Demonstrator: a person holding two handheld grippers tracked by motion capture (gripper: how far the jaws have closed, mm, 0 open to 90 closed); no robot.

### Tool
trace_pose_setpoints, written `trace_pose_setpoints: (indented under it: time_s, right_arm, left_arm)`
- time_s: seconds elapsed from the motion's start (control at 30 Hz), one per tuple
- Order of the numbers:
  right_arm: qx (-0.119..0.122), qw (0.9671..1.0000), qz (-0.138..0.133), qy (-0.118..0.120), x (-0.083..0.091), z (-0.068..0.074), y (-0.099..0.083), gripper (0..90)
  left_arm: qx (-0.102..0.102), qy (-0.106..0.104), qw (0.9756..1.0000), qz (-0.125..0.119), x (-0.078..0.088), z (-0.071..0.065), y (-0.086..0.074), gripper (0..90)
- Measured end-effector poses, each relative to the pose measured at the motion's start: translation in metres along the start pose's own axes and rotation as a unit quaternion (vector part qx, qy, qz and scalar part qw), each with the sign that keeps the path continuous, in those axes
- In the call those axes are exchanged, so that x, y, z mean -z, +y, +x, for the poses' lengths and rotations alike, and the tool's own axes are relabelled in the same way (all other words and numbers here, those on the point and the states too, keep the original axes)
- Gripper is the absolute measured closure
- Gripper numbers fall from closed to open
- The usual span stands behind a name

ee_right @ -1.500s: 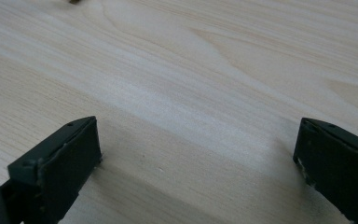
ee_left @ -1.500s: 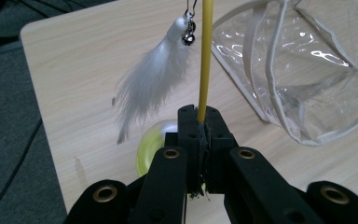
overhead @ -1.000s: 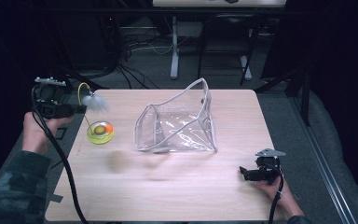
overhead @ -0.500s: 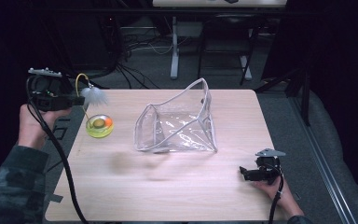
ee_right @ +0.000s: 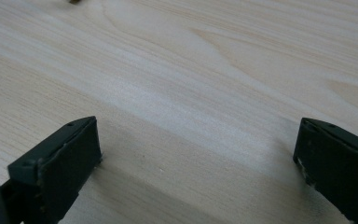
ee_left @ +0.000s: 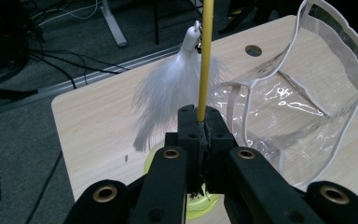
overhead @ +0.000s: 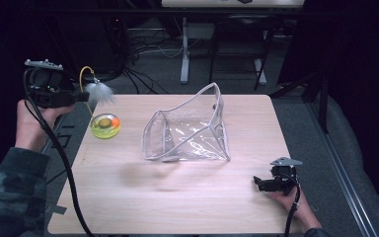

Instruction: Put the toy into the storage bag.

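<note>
While the right gripper (overhead: 259, 183) rests low on the near right part of the wooden surface (overhead: 177, 197), its fingers (ee_right: 60, 158) stand wide apart with bare wood between them. Farther off, at the left edge, the left gripper (overhead: 83, 96) is held raised above the surface, its fingers (ee_left: 191, 140) clamped together on a thin yellow wire (ee_left: 206, 56). This wire rises from the fingers and arches over; a white feather tuft (ee_left: 168, 93) hangs from its far end by a small metal link, fluffy and fanned out. Below the tuft sits a round yellow-green base (overhead: 105, 125) with an orange and dark centre, near the left edge of the surface. Beyond, at the middle, a clear plastic pouch (overhead: 190, 131) with white piping stands open.
</note>
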State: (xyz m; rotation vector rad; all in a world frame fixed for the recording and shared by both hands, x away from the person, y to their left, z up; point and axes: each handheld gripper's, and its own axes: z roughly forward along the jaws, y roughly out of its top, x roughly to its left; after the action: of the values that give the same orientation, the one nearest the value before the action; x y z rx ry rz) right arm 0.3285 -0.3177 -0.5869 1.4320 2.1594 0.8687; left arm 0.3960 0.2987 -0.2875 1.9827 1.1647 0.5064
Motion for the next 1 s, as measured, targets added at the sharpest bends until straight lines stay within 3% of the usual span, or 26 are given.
trace_pose_setpoints:
  time_s: [0.57,1.0]
  right_arm:
    - [0.0,1.0,-0.001,0.0,0.0,0.0,0.0,0.0]
    - [0.0,1.0,0.0,0.0,0.0,0.0,0.0,0.0]
  left_arm:
    - [-0.043,-0.02,0.9988,-0.008,0.005,-0.024,0.031,88.4]
    - [-0.073,-0.049,0.9961,-0.008,-0.005,-0.049,0.049,88.4]
